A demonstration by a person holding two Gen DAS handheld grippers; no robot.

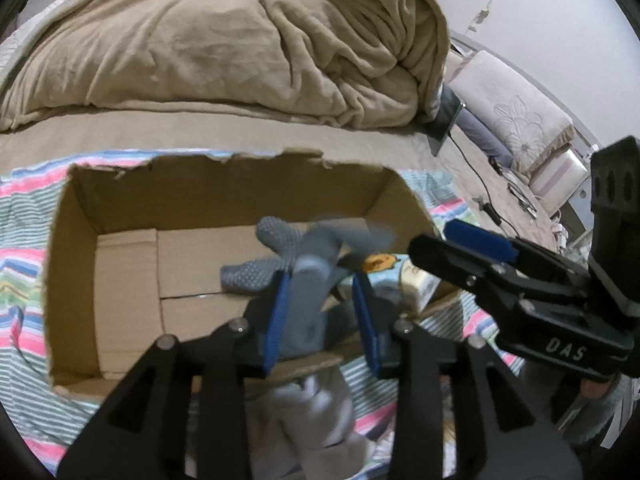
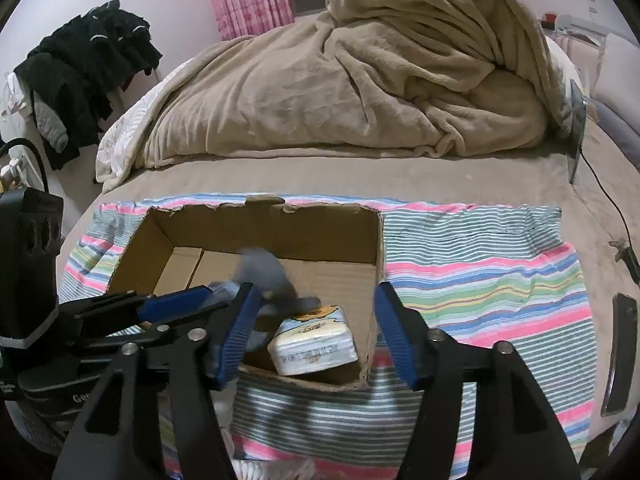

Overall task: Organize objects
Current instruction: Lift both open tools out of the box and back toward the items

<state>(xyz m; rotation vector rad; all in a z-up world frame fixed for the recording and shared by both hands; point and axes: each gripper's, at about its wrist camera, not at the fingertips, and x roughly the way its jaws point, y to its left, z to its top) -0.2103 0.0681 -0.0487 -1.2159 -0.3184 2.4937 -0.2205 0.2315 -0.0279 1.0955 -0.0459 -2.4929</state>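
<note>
Right now the grey knit glove (image 1: pixel 296 264) sits lower centre in the left wrist view, partly clamped in the left gripper (image 1: pixel 322 320). Its cuff end hangs down over the box's near wall at the bottom of the frame. Long axis runs bottom to top, fingers splayed to upper left over the open cardboard box (image 1: pixel 76 264). Fingers are dotted grip knit; the upper right part is motion-blurred. In the right wrist view the glove (image 2: pixel 264 276) is a grey blur at centre, above the box floor.

Left gripper: blue ribbed pads (image 1: pixel 276 320) pressed against the glove body from both sides, clenched on it. It reaches in over the near box wall, black linkage arms filling the bottom of the frame.

Right gripper (image 2: pixel 314 332): jaws spread wide and released, nothing between them, poised over the near right box corner. From the left wrist view it (image 1: pixel 452 240) enters from the right edge, tips pointing left toward the box.

A white soft-pack of tissues with cartoon print (image 2: pixel 314 340) lies in the near right corner of the box (image 2: pixel 280 224), which has torn top edges and corrugated walls.

Box rests on a striped multicolour cloth (image 2: pixel 480 280) over a tan bedsheet. Rumpled beige fleece blanket (image 2: pixel 360 80) fills the top of the frame. Black clothes (image 2: pixel 88 64) hang at upper left, a dark phone-like slab (image 2: pixel 620 352) at the right edge.
</note>
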